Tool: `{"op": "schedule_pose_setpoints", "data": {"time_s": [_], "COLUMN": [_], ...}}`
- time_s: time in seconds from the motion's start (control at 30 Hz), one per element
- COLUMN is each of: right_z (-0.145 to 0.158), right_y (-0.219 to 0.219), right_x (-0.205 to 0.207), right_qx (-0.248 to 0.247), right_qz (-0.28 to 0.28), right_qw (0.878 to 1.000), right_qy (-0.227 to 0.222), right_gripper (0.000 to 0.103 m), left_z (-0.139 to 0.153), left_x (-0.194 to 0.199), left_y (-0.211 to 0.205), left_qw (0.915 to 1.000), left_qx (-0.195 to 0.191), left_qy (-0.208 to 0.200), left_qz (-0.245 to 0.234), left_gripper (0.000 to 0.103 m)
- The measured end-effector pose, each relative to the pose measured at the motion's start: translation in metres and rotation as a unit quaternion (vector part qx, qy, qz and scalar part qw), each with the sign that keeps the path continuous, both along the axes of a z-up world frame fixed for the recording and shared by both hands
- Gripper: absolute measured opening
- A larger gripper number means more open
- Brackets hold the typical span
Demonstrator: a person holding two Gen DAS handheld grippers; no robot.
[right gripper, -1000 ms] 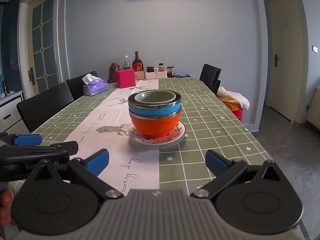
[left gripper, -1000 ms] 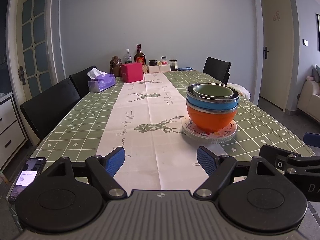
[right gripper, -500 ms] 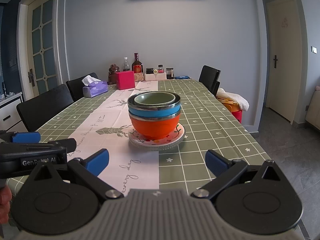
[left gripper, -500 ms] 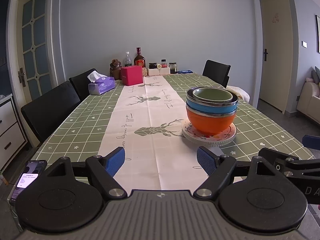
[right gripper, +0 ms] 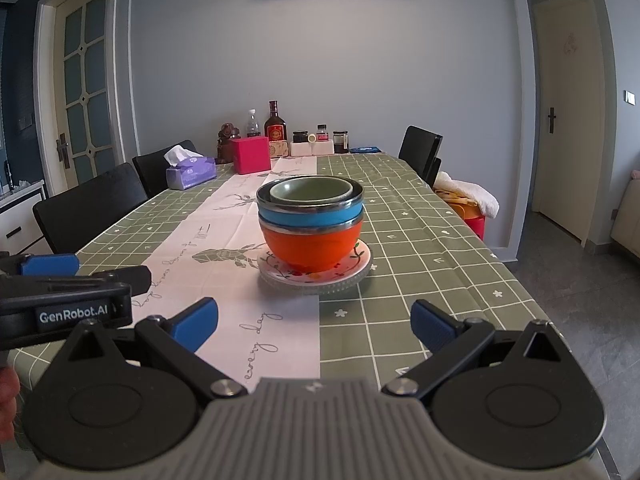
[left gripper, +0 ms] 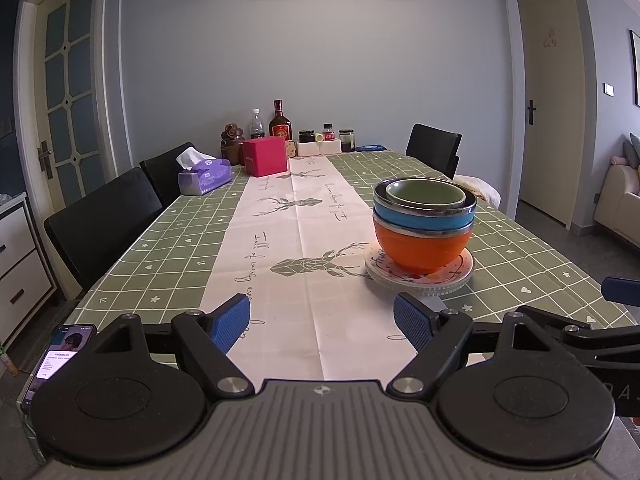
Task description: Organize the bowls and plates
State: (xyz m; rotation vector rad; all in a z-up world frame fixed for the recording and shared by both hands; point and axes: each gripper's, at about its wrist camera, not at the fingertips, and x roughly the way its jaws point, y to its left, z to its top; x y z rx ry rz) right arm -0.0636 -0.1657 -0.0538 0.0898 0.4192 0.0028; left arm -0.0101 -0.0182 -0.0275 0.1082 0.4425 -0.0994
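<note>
A stack of three nested bowls, the green bowl [right gripper: 311, 192] inside the blue bowl [right gripper: 310, 216] inside the orange bowl [right gripper: 312, 248], sat on a patterned plate [right gripper: 316, 270] near the middle of the counter [right gripper: 420, 240] as I held both tools back at its near edge. My left tool [left gripper: 322, 320] and my right tool [right gripper: 314, 322] each hung with fingers spread wide and nothing between them, well short of the stack. From where I stood, the organizing looked close to finished, so the risk lay in any further approach. A tool brushing the metal-rimmed bowls could tip the nested pile or slide the plate on the paper runner [left gripper: 296, 248]. The two tools also sat close together, and I judged a careless reach might knock one against the other.
</note>
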Motion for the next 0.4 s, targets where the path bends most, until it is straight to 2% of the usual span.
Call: {"op": "schedule_pose_setpoints", "data": {"time_s": [0.4], "right_z": [-0.0013], "right_y": [0.0015], "right_x": [0.0009], "right_qx": [-0.001], "right_qz": [0.002], "right_qw": [1.0], "right_qy": [0.003], "right_gripper": [0.1], "left_z": [-0.0006], "left_x": [-0.0012], "left_y": [0.0012], "left_qw": [1.0], "left_qx": [0.001], "left_qy": [-0.001], "left_qz": [0.001], "left_gripper": [0.096]}}
